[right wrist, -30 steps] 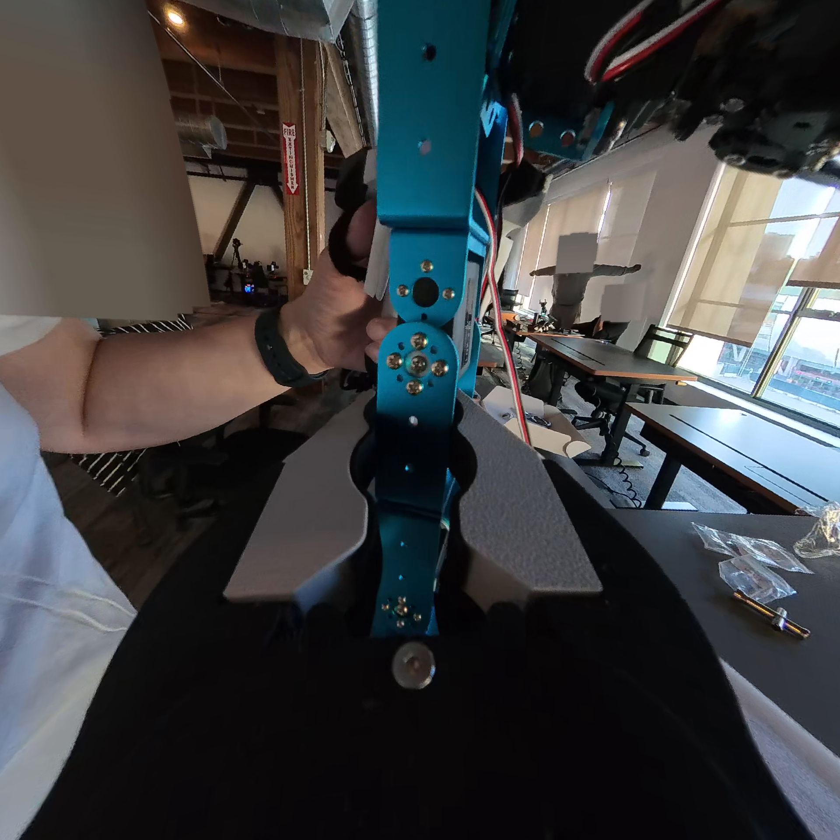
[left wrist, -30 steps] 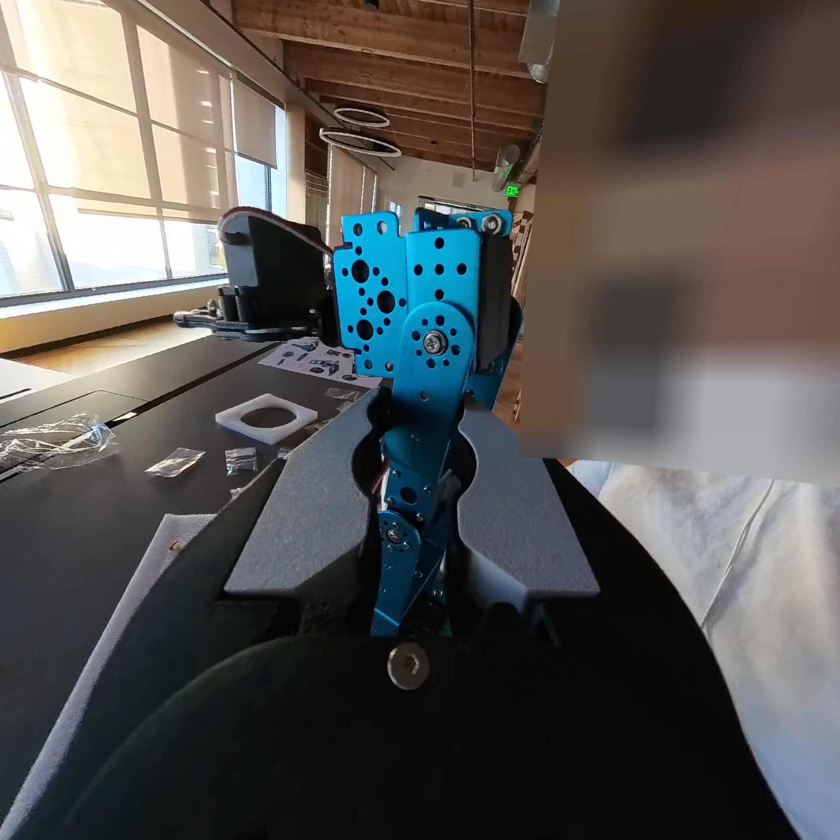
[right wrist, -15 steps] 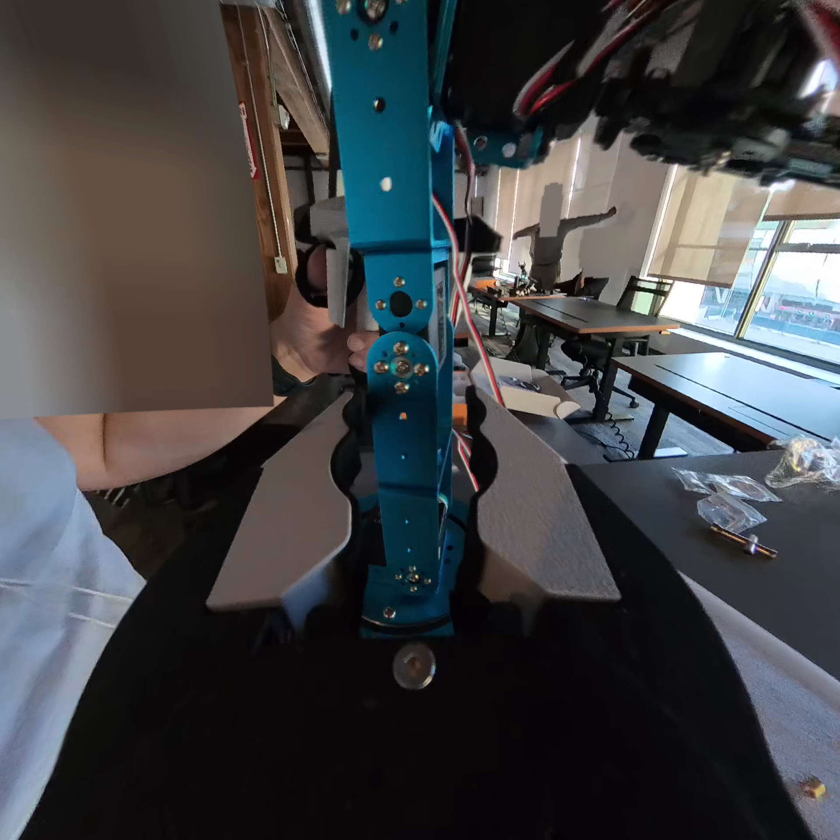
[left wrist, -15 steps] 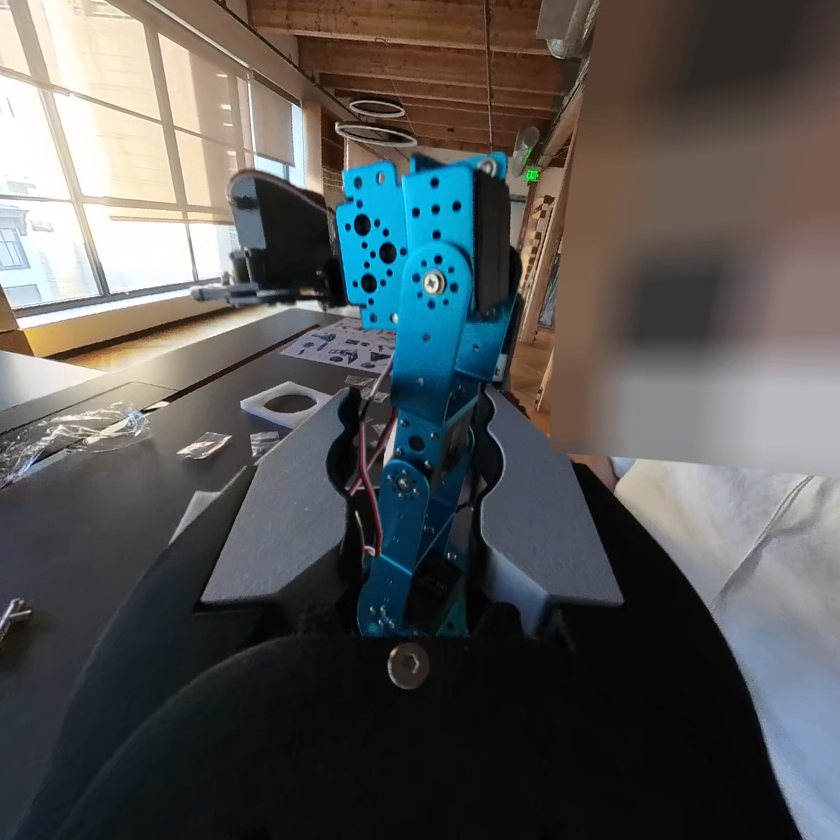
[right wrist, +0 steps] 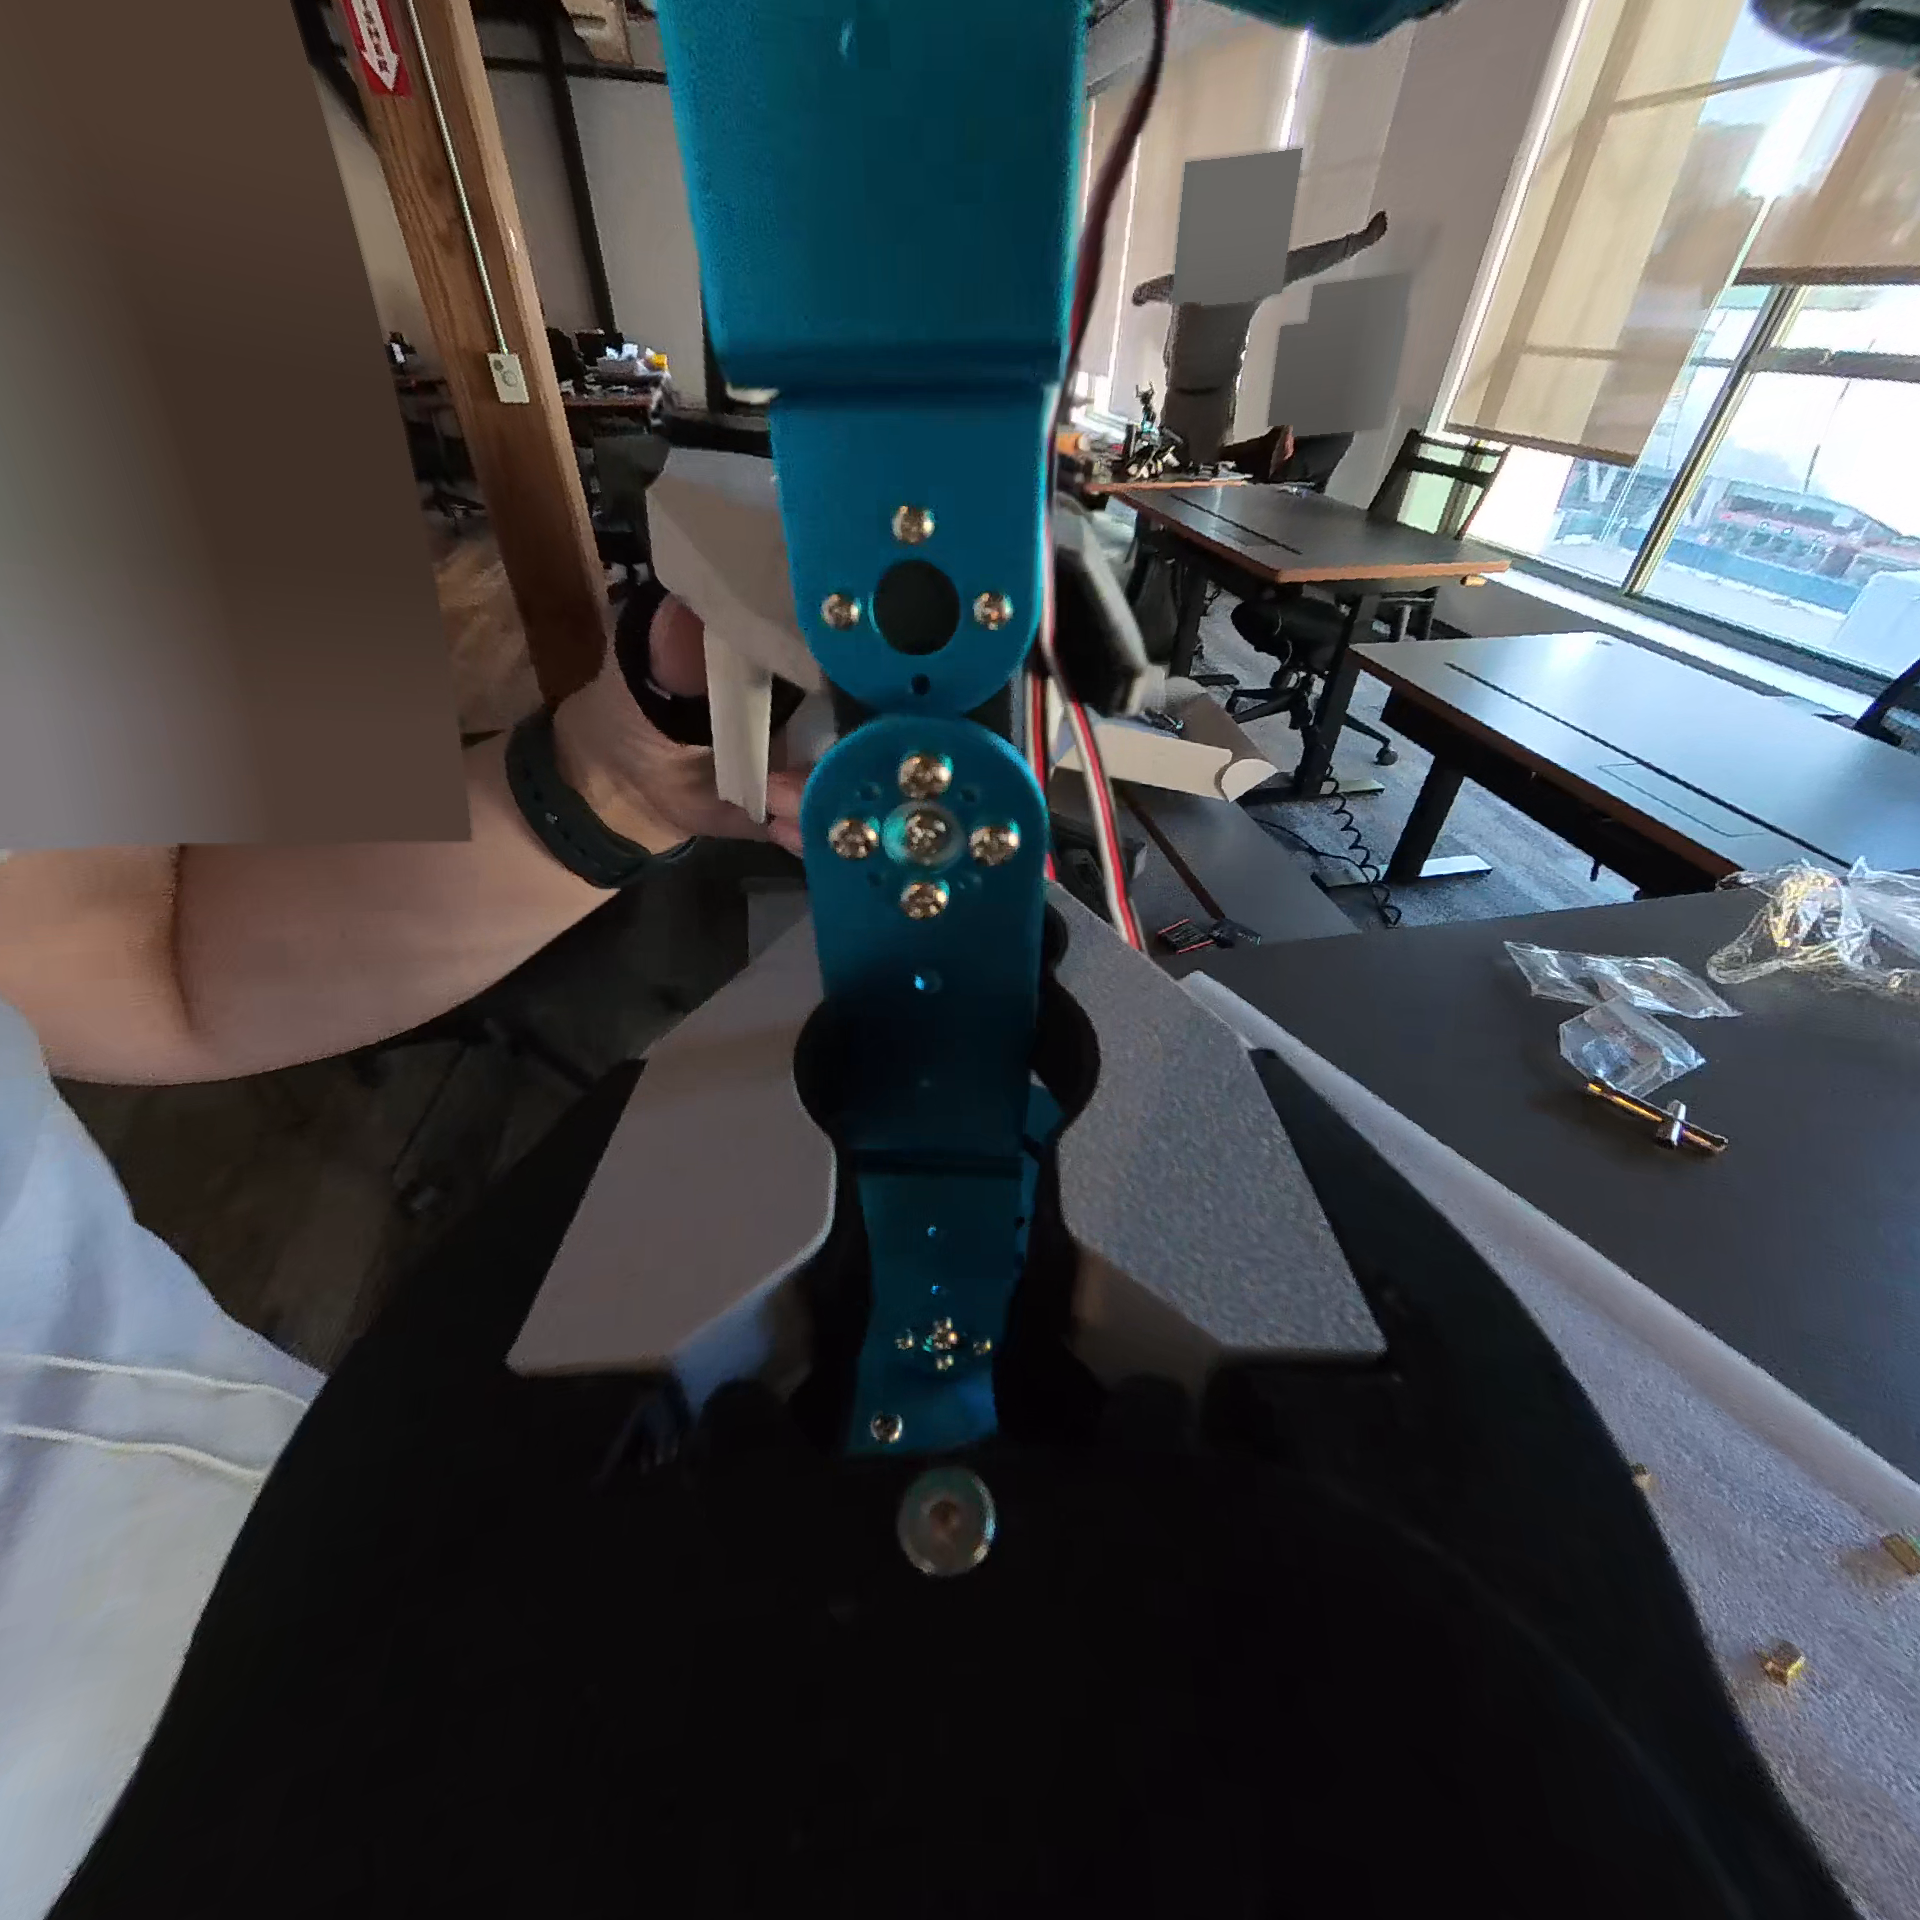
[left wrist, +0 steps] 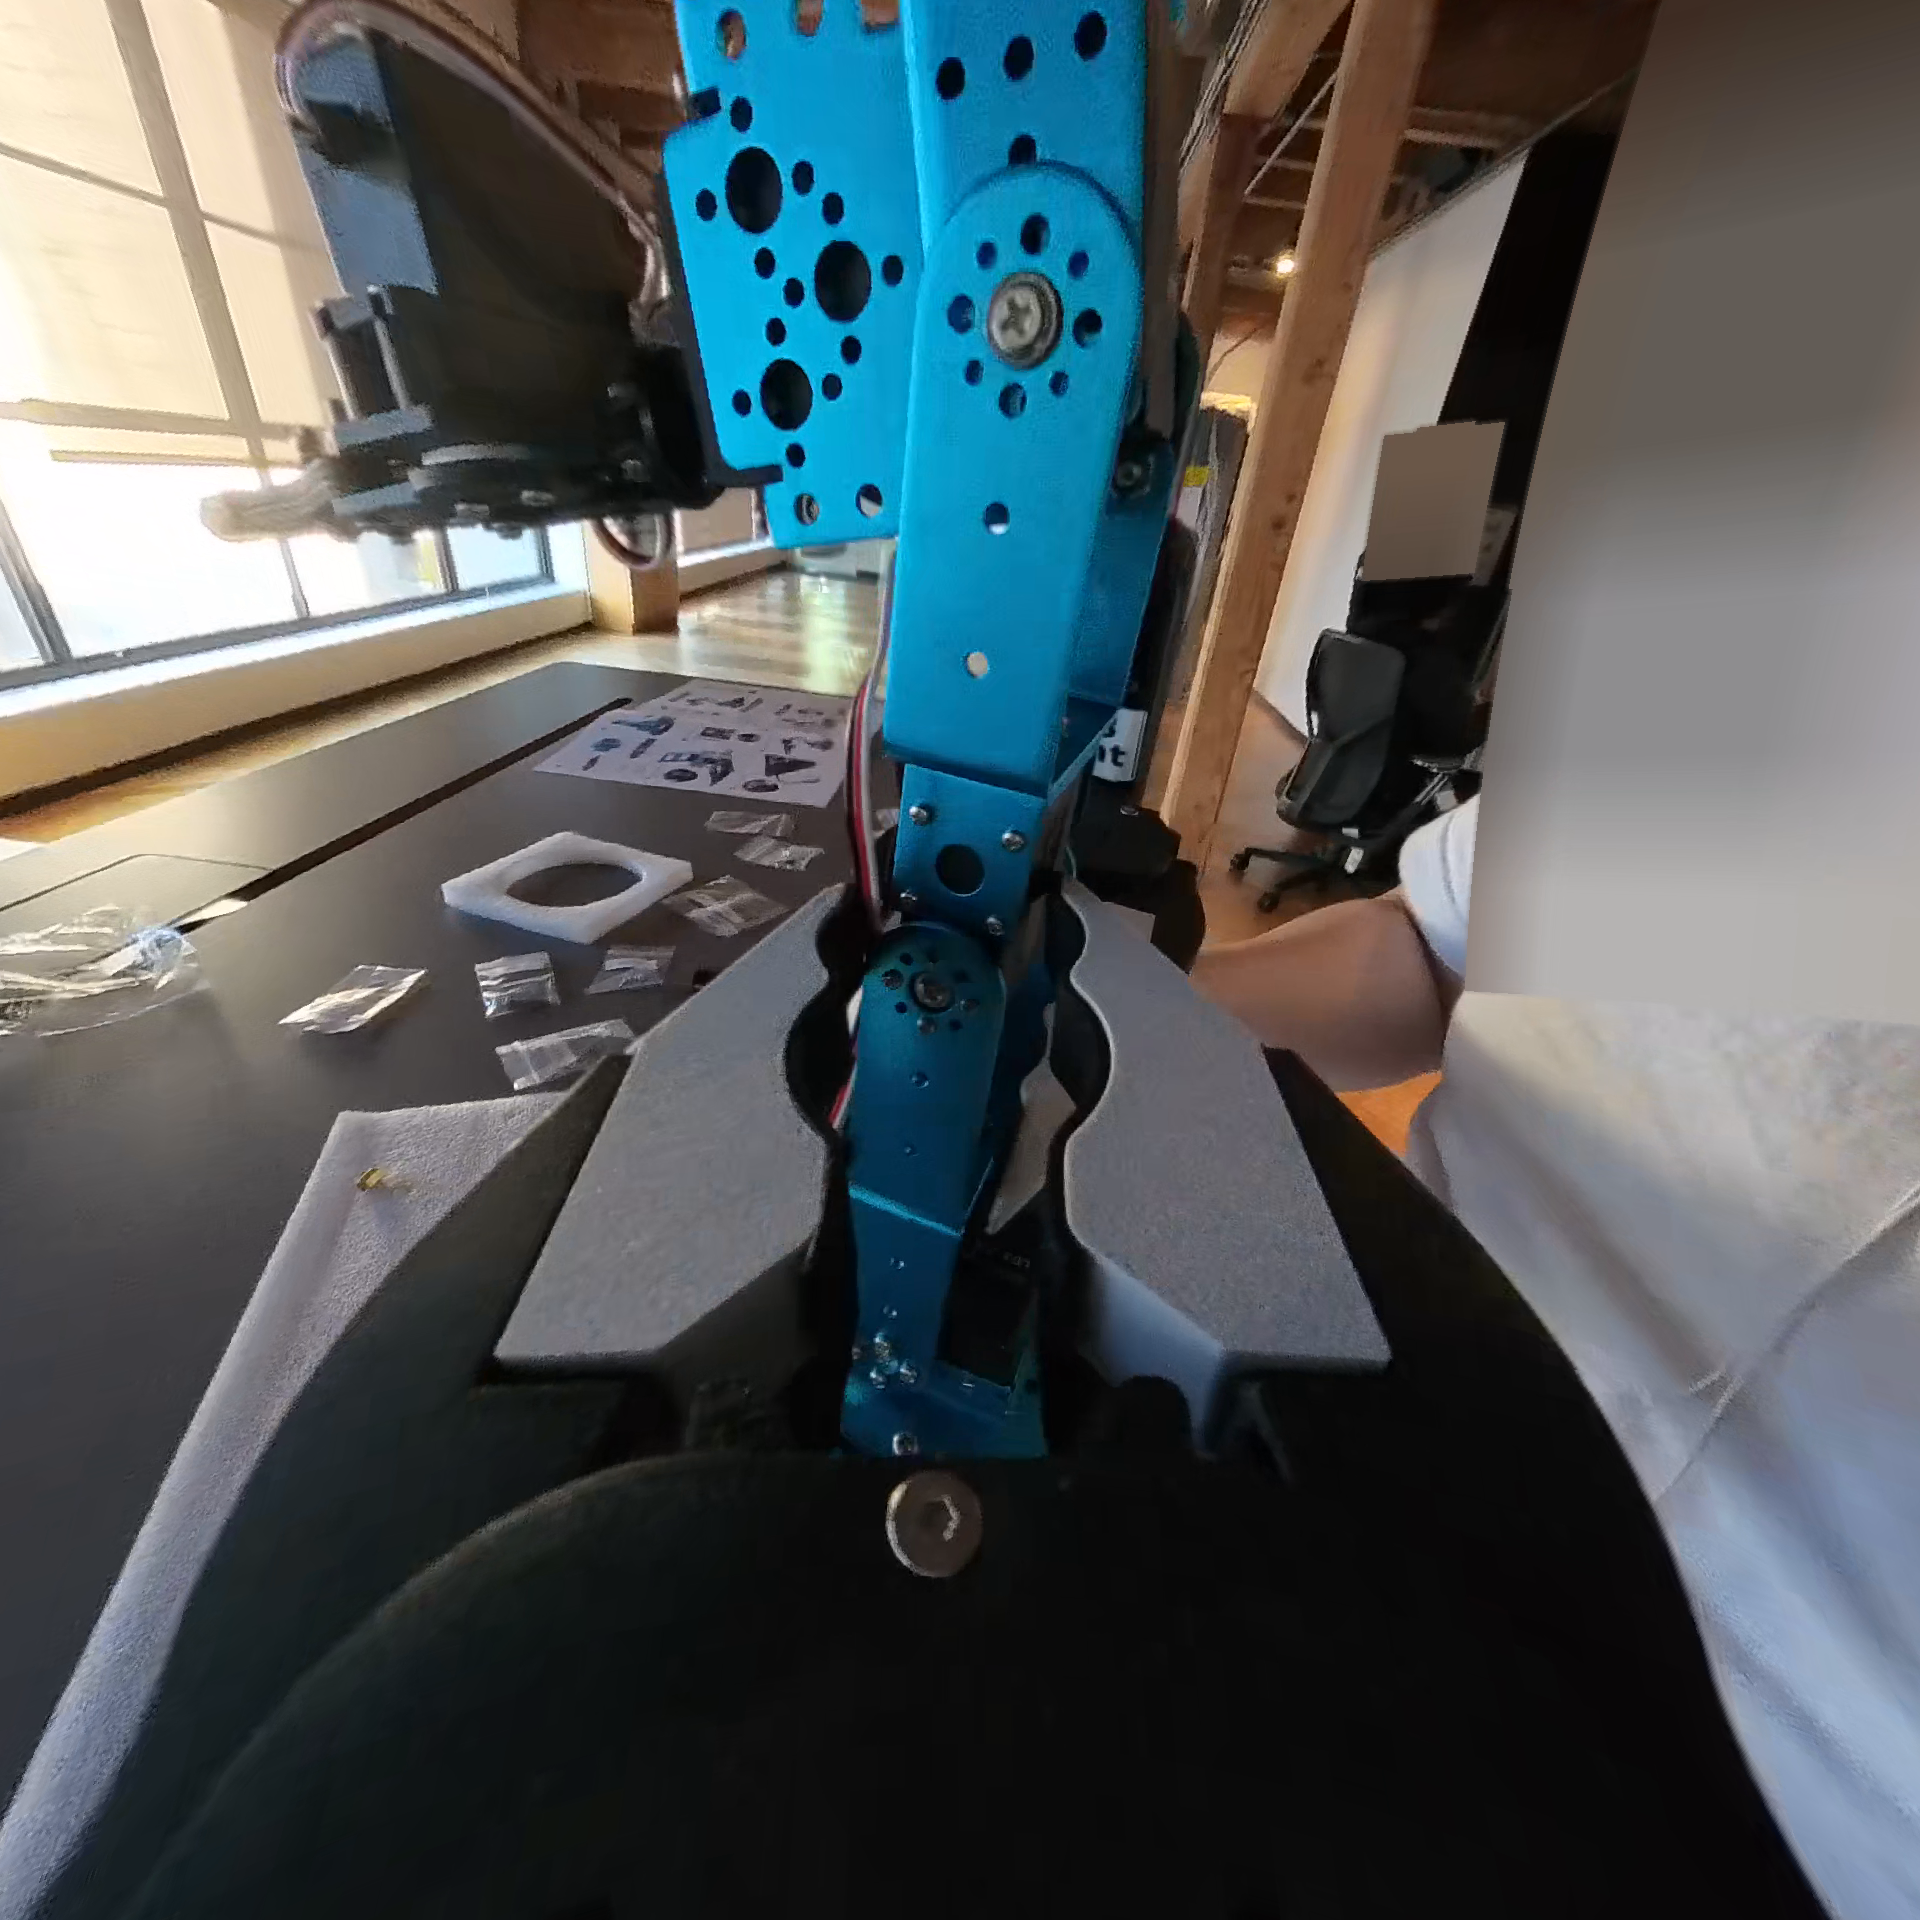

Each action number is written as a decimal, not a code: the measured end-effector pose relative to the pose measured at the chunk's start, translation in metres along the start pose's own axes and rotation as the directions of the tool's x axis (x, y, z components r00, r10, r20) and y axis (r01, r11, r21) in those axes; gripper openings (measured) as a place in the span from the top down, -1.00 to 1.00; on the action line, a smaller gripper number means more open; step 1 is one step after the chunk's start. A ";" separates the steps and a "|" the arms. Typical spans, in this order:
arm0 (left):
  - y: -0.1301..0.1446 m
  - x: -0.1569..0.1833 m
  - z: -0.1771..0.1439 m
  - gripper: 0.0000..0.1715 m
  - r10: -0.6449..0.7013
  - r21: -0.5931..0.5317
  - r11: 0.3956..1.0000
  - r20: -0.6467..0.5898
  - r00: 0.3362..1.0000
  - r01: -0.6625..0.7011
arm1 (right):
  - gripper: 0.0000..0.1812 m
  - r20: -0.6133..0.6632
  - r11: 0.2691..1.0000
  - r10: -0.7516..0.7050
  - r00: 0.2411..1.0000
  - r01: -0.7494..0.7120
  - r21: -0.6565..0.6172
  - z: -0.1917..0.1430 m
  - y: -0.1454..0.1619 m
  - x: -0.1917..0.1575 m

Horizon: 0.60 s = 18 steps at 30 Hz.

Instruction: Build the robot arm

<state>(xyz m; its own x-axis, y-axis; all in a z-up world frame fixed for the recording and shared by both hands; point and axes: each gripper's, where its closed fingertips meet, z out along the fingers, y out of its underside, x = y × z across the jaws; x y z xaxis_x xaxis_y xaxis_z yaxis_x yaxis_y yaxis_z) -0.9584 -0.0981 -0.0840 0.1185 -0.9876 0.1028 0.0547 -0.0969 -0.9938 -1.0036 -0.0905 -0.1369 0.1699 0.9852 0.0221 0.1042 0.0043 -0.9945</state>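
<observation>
A blue metal robot arm point(left wrist: 997, 582) of perforated brackets with red and white wires stands upright between both grippers. My left gripper point(left wrist: 940, 1049) is shut on its lower blue segment, grey fingers point(left wrist: 686, 1153) pressing both sides. The arm's black claw end point(left wrist: 468, 343) juts out at upper left. My right gripper point(right wrist: 925, 1049) is shut on a blue bracket point(right wrist: 920, 862) with brass screws, from the opposite side. Behind it a hand with a black wristband point(right wrist: 582, 821) holds the other gripper's white handle point(right wrist: 727, 644).
On the black table point(left wrist: 156, 1195) lie a white foam square point(left wrist: 566, 883), small plastic bags point(left wrist: 353, 997), a printed sheet point(left wrist: 717, 743) and a foam pad point(left wrist: 395, 1153). In the right wrist view lie bags point(right wrist: 1621, 997), a metal tool point(right wrist: 1662, 1122) and brass nuts point(right wrist: 1782, 1668). Desks and chairs stand behind. The grippers' ends are close to 6 cm from one another.
Both grippers' jaws widened half a second ago and have closed on the blue arm again. The arm now stands nearer and taller in both views, and the views have swung.
</observation>
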 end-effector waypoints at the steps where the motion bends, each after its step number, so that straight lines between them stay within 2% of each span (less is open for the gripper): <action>1: 0.000 0.000 -0.001 0.64 0.004 0.015 1.000 -0.003 1.000 -0.004 | 0.72 0.004 1.000 0.000 1.000 0.000 -0.011 -0.002 0.000 0.000; 2: 0.002 0.000 -0.002 0.62 0.005 0.029 1.000 -0.003 1.000 -0.005 | 0.70 0.011 1.000 -0.006 1.000 0.006 -0.018 -0.006 -0.002 -0.002; 4: 0.008 -0.002 -0.005 0.55 -0.009 0.046 0.999 -0.003 1.000 0.009 | 0.52 0.025 1.000 -0.028 0.999 0.028 -0.013 -0.020 -0.012 -0.006; 6: 0.018 -0.002 -0.007 0.49 -0.047 0.070 0.996 -0.021 0.999 0.049 | 0.47 0.039 0.995 -0.103 0.994 0.103 -0.014 -0.042 -0.028 -0.011; 8: 0.024 0.001 -0.003 0.44 -0.083 0.106 0.990 -0.047 0.995 0.088 | 0.51 0.004 0.958 -0.281 0.960 0.281 -0.053 -0.064 -0.050 -0.011; 9: 0.027 0.001 0.000 0.44 -0.085 0.115 0.989 -0.049 0.995 0.090 | 0.51 0.006 0.899 -0.429 0.903 0.428 -0.091 -0.073 -0.061 -0.016; 10: 0.030 0.001 0.003 0.45 -0.080 0.117 0.990 -0.041 0.996 0.085 | 0.50 0.018 0.796 -0.590 0.808 0.585 -0.155 -0.080 -0.067 -0.019; 11: 0.030 0.000 0.005 0.48 -0.074 0.124 0.989 -0.036 0.997 0.078 | 0.50 0.040 0.649 -0.738 0.674 0.724 -0.233 -0.086 -0.072 -0.019; 12: 0.029 0.002 0.007 0.49 -0.072 0.138 0.987 -0.042 0.996 0.078 | 0.50 0.072 0.469 -0.859 0.506 0.836 -0.285 -0.090 -0.076 -0.019; 14: 0.026 0.004 0.009 0.48 -0.080 0.161 0.983 -0.067 0.995 0.090 | 0.52 0.135 0.108 -0.979 0.151 0.952 -0.286 -0.091 -0.085 -0.024; 15: 0.026 0.004 0.009 0.50 -0.082 0.163 0.982 -0.076 0.994 0.093 | 0.57 0.152 -0.001 -0.988 0.042 0.963 -0.270 -0.088 -0.086 -0.026; 16: 0.025 0.004 0.009 0.50 -0.088 0.163 0.981 -0.083 0.993 0.101 | 0.62 0.181 -0.011 -0.983 0.038 0.965 -0.263 -0.086 -0.083 -0.025; 17: 0.024 0.004 0.009 0.48 -0.099 0.164 0.980 -0.087 0.991 0.113 | 0.65 0.202 0.080 -0.970 0.138 0.959 -0.273 -0.085 -0.079 -0.023; 18: 0.023 0.004 0.008 0.49 -0.111 0.169 0.978 -0.079 0.991 0.123 | 0.65 0.191 0.208 -0.944 0.269 0.934 -0.291 -0.084 -0.079 -0.017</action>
<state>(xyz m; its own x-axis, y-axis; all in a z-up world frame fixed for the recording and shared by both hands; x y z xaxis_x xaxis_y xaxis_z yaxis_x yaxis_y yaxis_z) -0.9489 -0.1030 -0.1058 0.0335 -0.9773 0.2092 0.2356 -0.1957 -0.9519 -0.9328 -0.1223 -0.0503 -0.2394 0.2939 0.9254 0.4658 0.8710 -0.1562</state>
